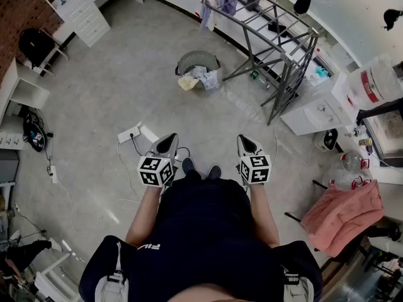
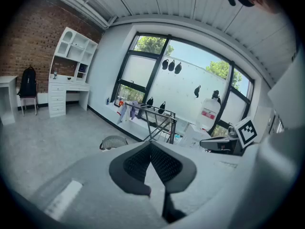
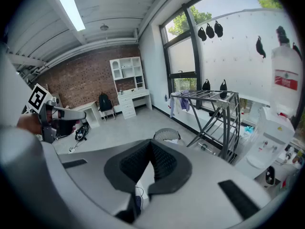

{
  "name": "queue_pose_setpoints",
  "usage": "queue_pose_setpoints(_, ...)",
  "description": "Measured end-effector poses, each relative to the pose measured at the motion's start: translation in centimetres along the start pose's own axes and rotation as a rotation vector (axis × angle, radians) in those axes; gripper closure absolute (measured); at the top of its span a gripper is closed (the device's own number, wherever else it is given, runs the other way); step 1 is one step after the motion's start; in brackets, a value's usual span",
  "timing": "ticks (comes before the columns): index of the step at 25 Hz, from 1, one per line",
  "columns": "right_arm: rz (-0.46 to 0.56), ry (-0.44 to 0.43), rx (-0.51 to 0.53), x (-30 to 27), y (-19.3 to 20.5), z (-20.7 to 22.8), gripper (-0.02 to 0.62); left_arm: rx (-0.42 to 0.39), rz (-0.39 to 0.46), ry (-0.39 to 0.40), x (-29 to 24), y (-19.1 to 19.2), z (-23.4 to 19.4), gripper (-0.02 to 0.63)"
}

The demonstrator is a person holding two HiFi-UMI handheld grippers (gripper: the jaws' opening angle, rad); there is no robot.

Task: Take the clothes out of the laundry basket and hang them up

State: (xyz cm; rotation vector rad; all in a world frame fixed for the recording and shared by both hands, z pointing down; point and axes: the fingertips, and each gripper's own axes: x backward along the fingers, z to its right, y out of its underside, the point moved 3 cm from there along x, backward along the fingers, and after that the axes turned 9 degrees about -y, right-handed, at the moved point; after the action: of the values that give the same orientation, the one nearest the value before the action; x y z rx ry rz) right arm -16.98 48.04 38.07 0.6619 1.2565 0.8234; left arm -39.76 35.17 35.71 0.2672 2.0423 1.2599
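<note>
Grey concrete floor [image 1: 113, 93], open room, windows along the far wall.

Laundry basket [image 1: 197, 61] sits upper centre of the head view, well apart from both hands. Clothes [image 1: 201, 79] spill over its near rim, one pale yellow piece and some white ones.

Drying rack [image 1: 271, 49] is beyond and right of the basket. Its long axis runs from upper centre down toward the right edge of the frame. A few garments [image 1: 220, 2] already hang at its far upper-left end; the remaining bars are bare.

Left gripper [image 1: 169, 138] and right gripper [image 1: 245, 138] are held low at mid-frame, side by side, just above the person's shoes, both pointing up-frame toward the basket.

- Left gripper view: jaws pressed together, nothing between them. The basket shows just left of the jaw line.
- Right gripper view: jaws likewise clenched and empty. The basket shows just right of the jaw tip, with the rack further right.

The basket lies nearly on the midline between the two grippers, perhaps a shade toward the left one. My read is that neither hand is in reach, so the person must walk up-frame first. Either hand could then take the spilled clothes. The right hand ends up on the rack side, which looks handier for hanging.
</note>
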Motion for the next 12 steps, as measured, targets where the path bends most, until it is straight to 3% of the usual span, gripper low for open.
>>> queue_pose_setpoints(12, -0.011, 0.017, -0.004, -0.2, -0.4, 0.1, 0.597, 0.001, -0.009, 0.003, 0.4, 0.0, -1.2, 0.583)
